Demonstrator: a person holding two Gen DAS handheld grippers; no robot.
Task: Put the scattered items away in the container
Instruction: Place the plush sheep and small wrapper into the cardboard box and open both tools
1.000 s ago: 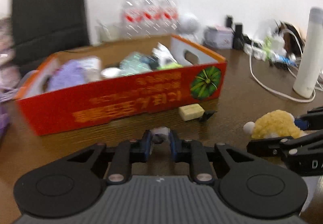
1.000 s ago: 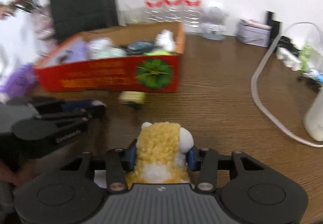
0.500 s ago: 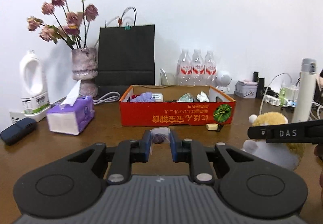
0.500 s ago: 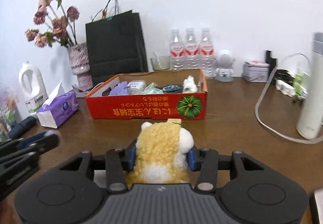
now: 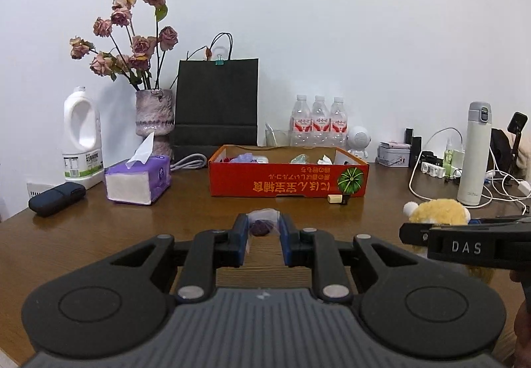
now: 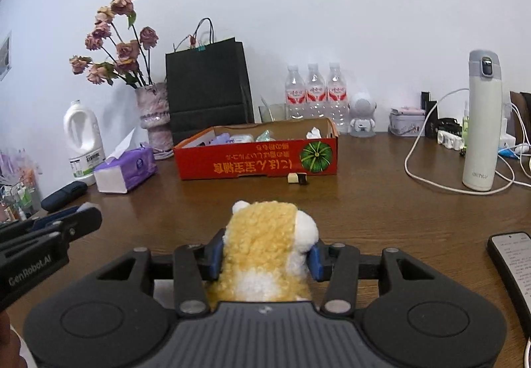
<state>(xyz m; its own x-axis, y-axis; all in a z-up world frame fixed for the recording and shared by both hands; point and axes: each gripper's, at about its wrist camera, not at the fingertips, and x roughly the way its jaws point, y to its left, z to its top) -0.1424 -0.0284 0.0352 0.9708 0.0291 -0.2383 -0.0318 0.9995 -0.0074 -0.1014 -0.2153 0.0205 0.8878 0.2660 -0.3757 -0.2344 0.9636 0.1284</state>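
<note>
The lower part of the plush toy (image 6: 265, 245) is hidden behind the body of the right hand-held gripper (image 6: 265, 255) at the bottom centre of the right wrist view. The small wrapped item (image 5: 262, 224) between the left hand-held gripper (image 5: 264, 237) fingers is too small to identify. The red box (image 6: 255, 162) front wall hides most of its contents, and the phone (image 6: 512, 265) is cut off at the lower right edge.
</note>
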